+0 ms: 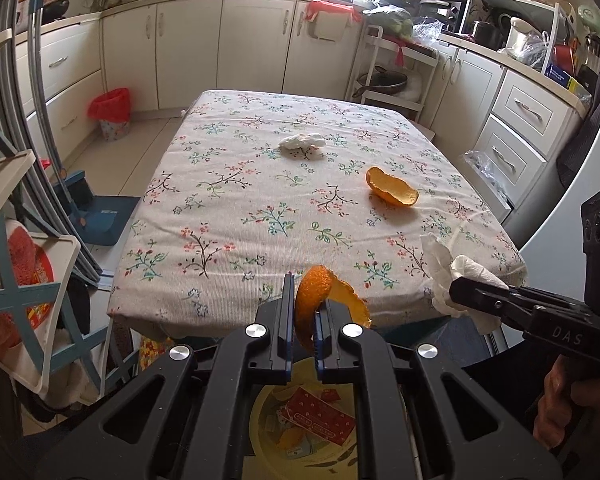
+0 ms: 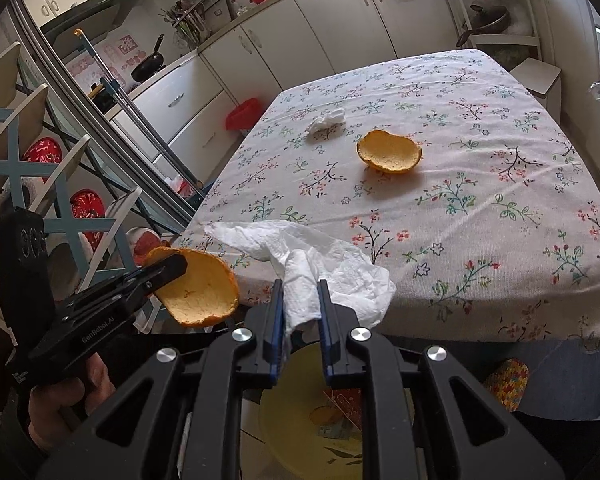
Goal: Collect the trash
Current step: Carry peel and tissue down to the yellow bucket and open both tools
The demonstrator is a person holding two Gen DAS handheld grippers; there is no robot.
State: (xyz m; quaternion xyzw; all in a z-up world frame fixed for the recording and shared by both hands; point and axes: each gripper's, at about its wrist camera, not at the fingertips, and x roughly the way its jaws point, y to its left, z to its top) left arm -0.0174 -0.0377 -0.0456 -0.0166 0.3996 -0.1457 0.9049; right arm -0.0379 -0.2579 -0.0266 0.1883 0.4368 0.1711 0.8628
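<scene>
Pinching orange peel [image 1: 320,300] — left gripper [image 1: 303,312]; right gripper [image 2: 300,300] clamped on tissue [image 2: 316,272] — above bin [image 2: 292,420].

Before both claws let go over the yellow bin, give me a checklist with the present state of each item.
1. Left claw shut on the orange peel: ok.
2. Right claw shut on the paper towel: ok.
3. Yellow bin under both claws: ok; it shows below the fingers in each wrist view.
4. Bin has room: ok; only a red packet and scraps lie in it.
5. Towel clear of the table: cannot tell; its loose end overlaps the near edge.
6. Table cleared: not ok; a second peel and a crumpled tissue are on the cloth.
</scene>
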